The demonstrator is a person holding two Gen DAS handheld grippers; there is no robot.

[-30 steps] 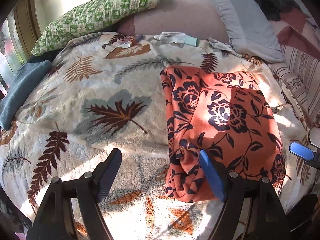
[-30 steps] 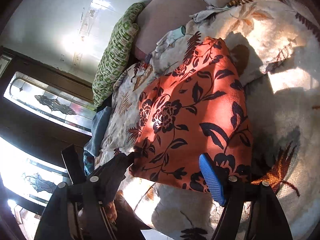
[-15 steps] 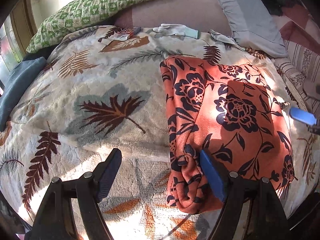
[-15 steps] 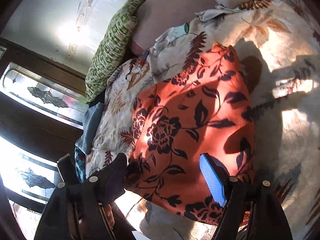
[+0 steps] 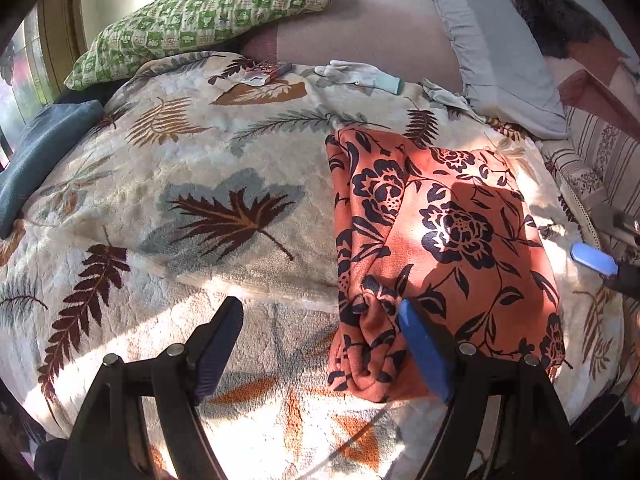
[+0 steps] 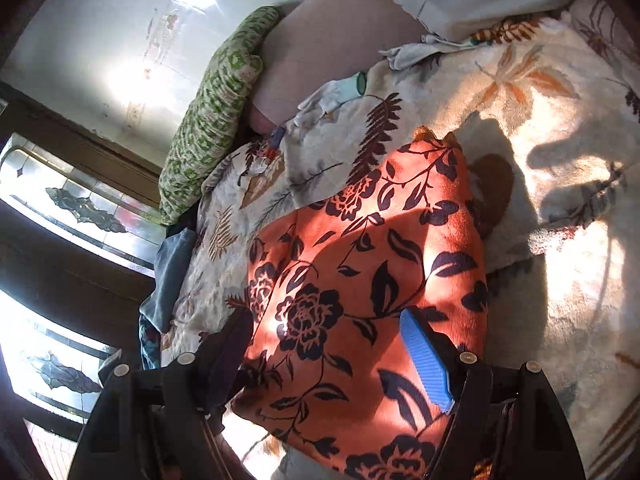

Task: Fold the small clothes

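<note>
We find the orange floral garment [image 5: 444,248] part-folded on the bed [image 5: 224,184]; left claw [image 5: 320,344] and right claw [image 6: 328,348] both gape empty. Next, we judge: grip its near edge.

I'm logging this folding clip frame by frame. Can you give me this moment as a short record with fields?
garment: orange floral cloth, folded, lying on the leaf-print blanket
left gripper: open, at the cloth's near left edge, not clamping it
right gripper: open, above the cloth's near end
behind cloth: white glove, green pillow
left edge: blue cloth
light: strong sun patches and shadows
</note>
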